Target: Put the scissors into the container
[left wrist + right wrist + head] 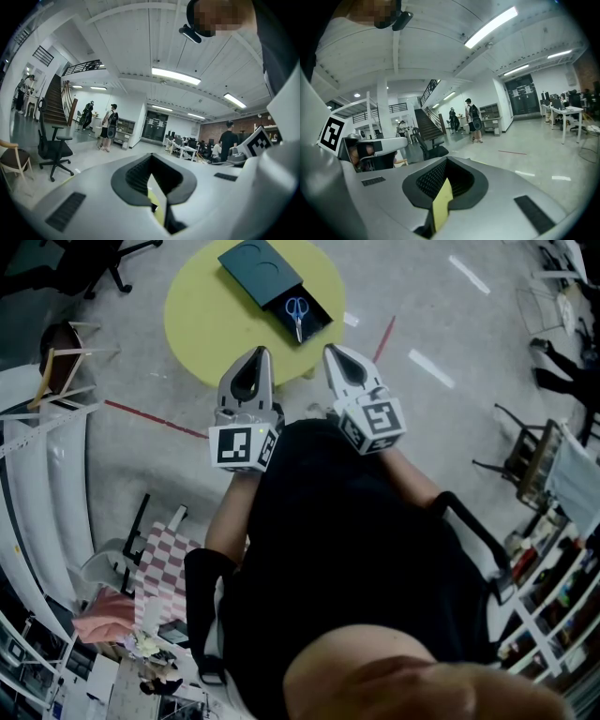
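Blue-handled scissors [297, 313] lie inside the open tray of a dark box-like container [262, 273] on a round yellow table [202, 310]. Both grippers are held up in front of the person's chest, short of the table's near edge, tips pointing toward it. The left gripper [254, 356] is shut with nothing in it, and so is the right gripper [335, 353]. In the left gripper view the left gripper [152, 183] shows closed jaws with a sliver of yellow table between them. In the right gripper view the right gripper [444, 190] looks the same.
A wooden chair [58, 354] stands left of the table and red tape lines [155, 418] mark the floor. Shelving [553, 549] and a dark chair [525, 451] are at the right. An office chair [51, 145] and people [110, 124] stand far off in the hall.
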Demonstrator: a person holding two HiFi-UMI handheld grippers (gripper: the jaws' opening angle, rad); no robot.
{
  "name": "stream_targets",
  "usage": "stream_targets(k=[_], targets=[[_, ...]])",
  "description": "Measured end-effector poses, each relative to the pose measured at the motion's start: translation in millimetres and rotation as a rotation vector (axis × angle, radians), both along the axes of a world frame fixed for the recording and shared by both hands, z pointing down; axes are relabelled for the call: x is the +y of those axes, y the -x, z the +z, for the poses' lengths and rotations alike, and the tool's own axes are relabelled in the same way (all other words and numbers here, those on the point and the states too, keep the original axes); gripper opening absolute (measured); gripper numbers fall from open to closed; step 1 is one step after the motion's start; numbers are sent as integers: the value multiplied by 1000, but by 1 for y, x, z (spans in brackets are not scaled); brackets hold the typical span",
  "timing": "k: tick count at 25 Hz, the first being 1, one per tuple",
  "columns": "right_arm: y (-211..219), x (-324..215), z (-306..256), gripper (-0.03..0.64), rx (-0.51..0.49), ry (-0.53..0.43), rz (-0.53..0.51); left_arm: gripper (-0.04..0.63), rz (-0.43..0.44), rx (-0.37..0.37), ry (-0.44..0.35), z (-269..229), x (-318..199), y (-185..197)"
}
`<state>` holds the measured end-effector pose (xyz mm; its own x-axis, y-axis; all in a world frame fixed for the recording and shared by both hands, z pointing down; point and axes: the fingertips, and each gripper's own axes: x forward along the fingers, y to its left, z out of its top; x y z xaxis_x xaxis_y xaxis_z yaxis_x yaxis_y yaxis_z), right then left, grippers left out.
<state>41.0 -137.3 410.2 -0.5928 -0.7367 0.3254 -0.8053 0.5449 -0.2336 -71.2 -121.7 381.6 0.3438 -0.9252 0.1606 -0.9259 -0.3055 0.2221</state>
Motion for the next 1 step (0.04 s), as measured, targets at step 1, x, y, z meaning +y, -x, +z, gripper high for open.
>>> stream_targets(k=[1], targets=[[0,0,1,-2,1,3,-2,-2,1,0,1,0,0,-1]])
